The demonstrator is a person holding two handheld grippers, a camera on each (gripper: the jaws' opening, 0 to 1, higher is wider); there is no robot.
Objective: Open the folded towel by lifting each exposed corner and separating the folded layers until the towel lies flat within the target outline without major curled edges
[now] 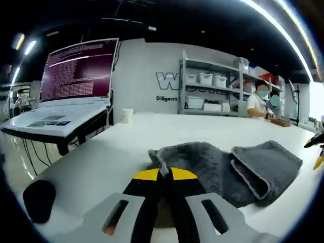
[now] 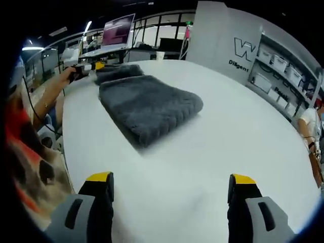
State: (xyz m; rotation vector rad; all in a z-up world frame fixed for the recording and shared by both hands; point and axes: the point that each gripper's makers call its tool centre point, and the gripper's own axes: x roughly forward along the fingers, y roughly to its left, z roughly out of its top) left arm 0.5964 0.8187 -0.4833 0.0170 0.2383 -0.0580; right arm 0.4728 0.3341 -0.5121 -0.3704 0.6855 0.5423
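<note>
Left gripper (image 1: 163, 174): 2 fingers pressed together at the yellow-capped tips, pinching a corner of the grey towel (image 1: 228, 169), with a small peak of cloth poking up right at the tips. Right gripper (image 2: 171, 190): fingers spread wide, nothing between them but bare white table (image 2: 238, 116), hovering well short of the cloth.

Towel (image 2: 144, 104) lying on the round table, folded into a thick pad with at least 2 layers visible, a rolled fold edge facing the left gripper view and a bunched, rumpled patch next to the pinched corner. No target outline discernible on the tabletop. In the right gripper view, long axis of the pad running away from the open fingers, slanting up and to the left, toward the far end where the left gripper (image 2: 86, 67) and the person's hand (image 2: 63, 76) sit.

Judged from this: left side already engaged at 1 far corner; near end of the pad unheld, straight ahead and slightly left of the right gripper, so clearly the right one's to take. Coming move likely a forward reach along that long axis to a near exposed corner, then pulling the 2 ends apart to peel the layers. Risk: dragging the whole pad instead of separating it.

Beyond the table: open laptop (image 1: 76, 76), shelving with white bins (image 1: 210, 91), a seated person (image 1: 258, 104).
</note>
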